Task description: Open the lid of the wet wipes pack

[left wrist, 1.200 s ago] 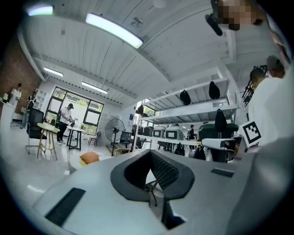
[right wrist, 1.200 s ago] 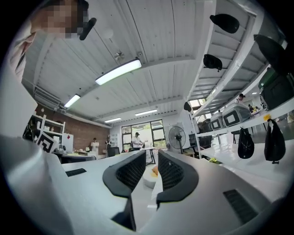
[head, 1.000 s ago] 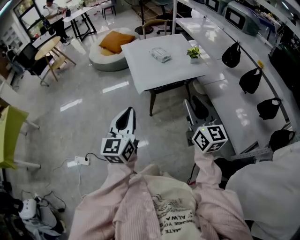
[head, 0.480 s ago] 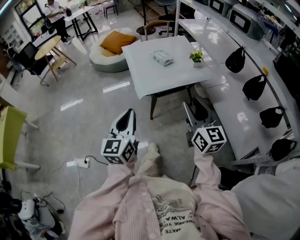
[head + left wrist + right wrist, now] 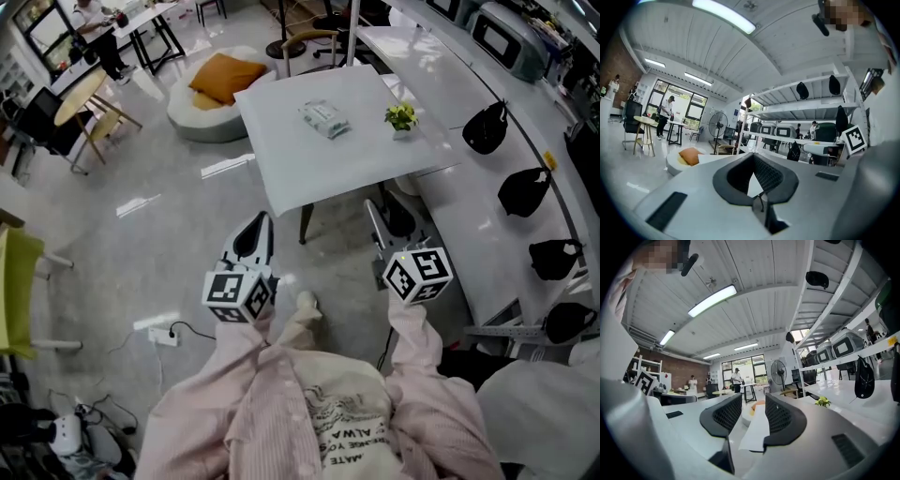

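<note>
The wet wipes pack [image 5: 324, 118] lies flat on a white table [image 5: 309, 164] ahead of me, near a small potted plant [image 5: 401, 116]. Both grippers are held level over the floor, short of the table's near edge and well apart from the pack. My left gripper [image 5: 261, 223] has its tips together [image 5: 752, 156] and holds nothing. My right gripper [image 5: 375, 214] is open [image 5: 753, 400]. Its jaws have just been closing a little, with nothing between them. Between the right jaws I see the table edge [image 5: 757, 427] and, to the right, the plant [image 5: 822, 401].
A long white counter [image 5: 441, 202] with several black bags [image 5: 487, 127] runs along the right. A round beanbag with an orange cushion [image 5: 223, 77] sits beyond the table's left. A power strip [image 5: 155, 330] and cable lie on the floor, a yellow-green chair [image 5: 14, 281] at far left.
The table with the wipes pack and the plant has come nearer and larger in the head view. Both grippers keep their places in the picture, carried forward together.
</note>
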The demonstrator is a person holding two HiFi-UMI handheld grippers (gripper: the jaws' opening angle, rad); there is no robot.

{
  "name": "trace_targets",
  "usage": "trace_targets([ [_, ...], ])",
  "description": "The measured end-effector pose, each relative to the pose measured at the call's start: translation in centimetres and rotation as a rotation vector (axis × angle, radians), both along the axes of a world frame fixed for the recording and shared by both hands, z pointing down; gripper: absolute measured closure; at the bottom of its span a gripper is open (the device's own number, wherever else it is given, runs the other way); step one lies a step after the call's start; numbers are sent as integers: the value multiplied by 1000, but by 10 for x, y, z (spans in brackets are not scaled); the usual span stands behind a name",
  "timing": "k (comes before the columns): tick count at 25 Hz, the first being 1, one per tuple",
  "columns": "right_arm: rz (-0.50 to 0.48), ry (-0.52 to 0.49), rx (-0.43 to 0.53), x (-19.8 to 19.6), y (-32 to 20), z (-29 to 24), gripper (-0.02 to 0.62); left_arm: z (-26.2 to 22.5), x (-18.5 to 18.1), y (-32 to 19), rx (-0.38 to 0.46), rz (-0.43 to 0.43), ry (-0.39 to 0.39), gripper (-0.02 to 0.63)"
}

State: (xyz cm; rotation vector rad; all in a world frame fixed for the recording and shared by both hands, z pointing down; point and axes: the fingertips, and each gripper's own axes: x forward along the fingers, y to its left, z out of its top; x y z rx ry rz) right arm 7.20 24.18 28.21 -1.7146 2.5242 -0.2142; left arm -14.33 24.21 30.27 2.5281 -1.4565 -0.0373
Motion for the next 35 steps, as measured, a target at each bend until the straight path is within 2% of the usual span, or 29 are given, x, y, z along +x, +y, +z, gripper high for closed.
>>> trace_targets([
  [12, 25, -10, -48, -2, -123, 18, 446, 17, -1, -128, -50, 26, 3, 606],
  [25, 49, -16, -94, 6, -194, 41, 446, 42, 12, -195, -109, 59, 19, 606],
  [35, 18, -2, -161, 23, -283, 76, 446, 77, 31, -270, -191, 36, 37, 606],
])
